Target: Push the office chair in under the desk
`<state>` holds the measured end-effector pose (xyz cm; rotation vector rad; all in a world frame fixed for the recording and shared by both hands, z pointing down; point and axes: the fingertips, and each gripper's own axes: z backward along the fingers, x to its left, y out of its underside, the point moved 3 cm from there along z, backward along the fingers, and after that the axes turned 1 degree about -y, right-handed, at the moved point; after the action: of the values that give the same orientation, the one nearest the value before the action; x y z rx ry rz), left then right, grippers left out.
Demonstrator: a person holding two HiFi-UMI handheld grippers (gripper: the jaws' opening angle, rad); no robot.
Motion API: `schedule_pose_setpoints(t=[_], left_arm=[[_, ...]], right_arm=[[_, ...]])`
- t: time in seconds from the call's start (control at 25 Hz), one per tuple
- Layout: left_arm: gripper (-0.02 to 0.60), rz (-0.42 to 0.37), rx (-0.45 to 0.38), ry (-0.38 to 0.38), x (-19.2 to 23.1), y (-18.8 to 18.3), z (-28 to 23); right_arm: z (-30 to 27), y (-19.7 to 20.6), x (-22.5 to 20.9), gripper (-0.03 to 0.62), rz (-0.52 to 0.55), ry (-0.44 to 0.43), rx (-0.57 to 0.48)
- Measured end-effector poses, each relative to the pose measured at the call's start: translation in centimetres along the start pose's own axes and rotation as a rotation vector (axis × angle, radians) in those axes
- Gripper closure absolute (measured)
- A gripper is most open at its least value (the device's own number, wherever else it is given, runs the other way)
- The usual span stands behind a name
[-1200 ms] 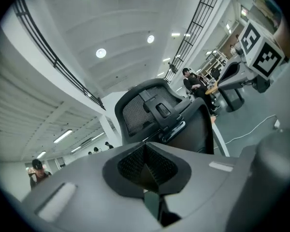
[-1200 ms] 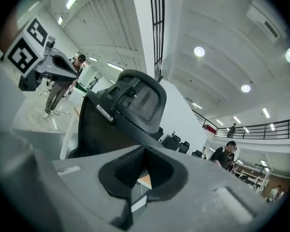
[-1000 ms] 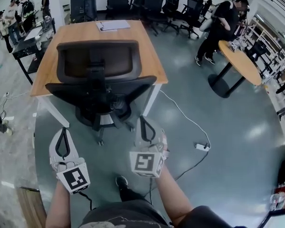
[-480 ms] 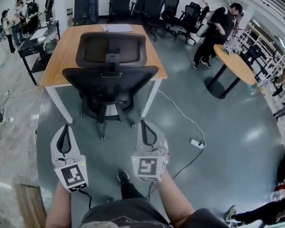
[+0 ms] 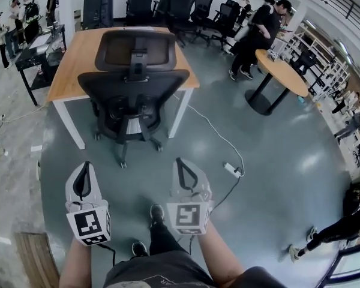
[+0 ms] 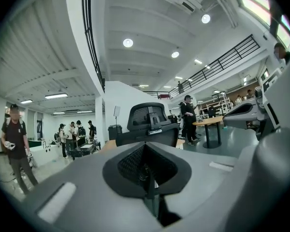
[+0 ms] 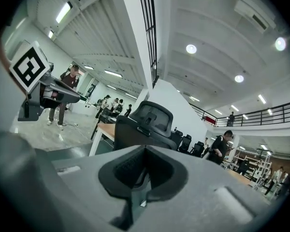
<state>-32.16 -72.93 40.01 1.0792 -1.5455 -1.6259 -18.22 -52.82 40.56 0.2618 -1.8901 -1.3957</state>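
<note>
Well ahead of both tools (image 5: 84, 167) (image 5: 180, 162) stands the chair (image 5: 132, 92).

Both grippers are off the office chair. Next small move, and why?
Probably step forward and set both against the backrest of the office chair for a push. The left gripper and right gripper are shut, empty and well short of it, and its nearest casters sit this side of the front legs of the desk, so it looks only partly under.
</note>
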Motion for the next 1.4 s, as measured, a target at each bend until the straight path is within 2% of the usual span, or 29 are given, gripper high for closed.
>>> schedule_pose_setpoints(t=[0.16, 0.44, 0.72, 1.0, 1.16, 1.4], left_arm=[[0.565, -0.028, 0.009, 0.017, -0.3, 1.3, 1.0], [0.563, 0.003, -0.016, 0.021, -2.1, -0.3, 1.0], [0.565, 0.036, -0.017, -0.011, -5.8, -2.4, 2.1], [0.565, 0.009, -0.015, -0.019, -8.9, -3.1, 3.2], [0.563, 0.018, -0.001, -0.037, -9.6, -3.2, 4.1], [0.563, -0.014, -0.007, -0.031, -11.2, -3.4, 4.9]], right_arm=[[2.0, 0.3, 0.4, 0.603, 0.011, 0.013, 0.019], [2.8, 0.3, -1.5, 0.603, 0.007, 0.018, -0.009], [3.7, 0.5, -4.3, 0.603, 0.000, -0.051, -0.035], [4.2, 3.2, -6.6, 0.603, -0.040, -0.078, -0.025], [5.1, 2.8, -6.9, 0.603, -0.032, -0.109, -0.060], [5.8, 3.7, -7.1, 0.603, -0.055, -0.124, -0.061]])
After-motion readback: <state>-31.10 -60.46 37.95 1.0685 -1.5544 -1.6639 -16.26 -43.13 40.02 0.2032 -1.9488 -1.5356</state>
